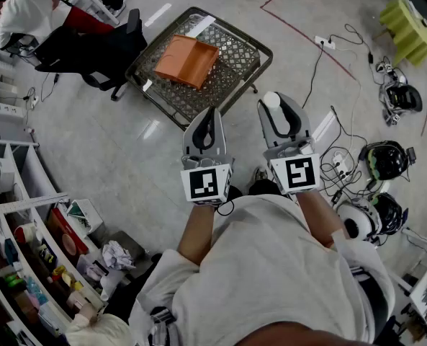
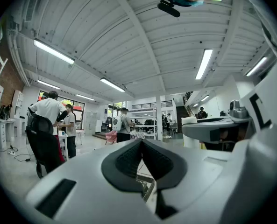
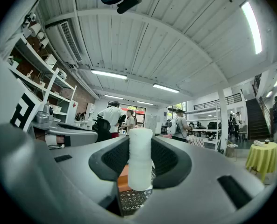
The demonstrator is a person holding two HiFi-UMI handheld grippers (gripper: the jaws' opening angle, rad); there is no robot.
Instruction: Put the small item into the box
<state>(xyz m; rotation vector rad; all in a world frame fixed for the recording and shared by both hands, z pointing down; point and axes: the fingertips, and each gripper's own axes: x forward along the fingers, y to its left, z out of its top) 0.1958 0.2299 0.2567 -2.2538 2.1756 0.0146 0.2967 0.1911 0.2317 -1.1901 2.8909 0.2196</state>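
A small white cylinder [image 1: 271,100] [image 3: 141,158] stands upright between the pads of my right gripper [image 1: 272,105] [image 3: 141,146], which is shut on it. My left gripper [image 1: 210,115] [image 2: 141,142] is shut, its pads meeting with nothing between them. Both grippers point up and forward, side by side, toward an orange box [image 1: 186,60] [image 3: 123,179] lying on a metal mesh basket [image 1: 245,45] [image 3: 139,198] on the floor ahead. In the left gripper view the white cylinder [image 2: 188,121] shows at the right.
A black office chair [image 1: 91,52] stands left of the basket, with a person beside it. Cluttered shelves [image 1: 26,251] run along the left. Cables and helmets [image 1: 386,161] lie at the right, and a yellow-green stool [image 1: 407,27] at the far right. Several people stand in the background.
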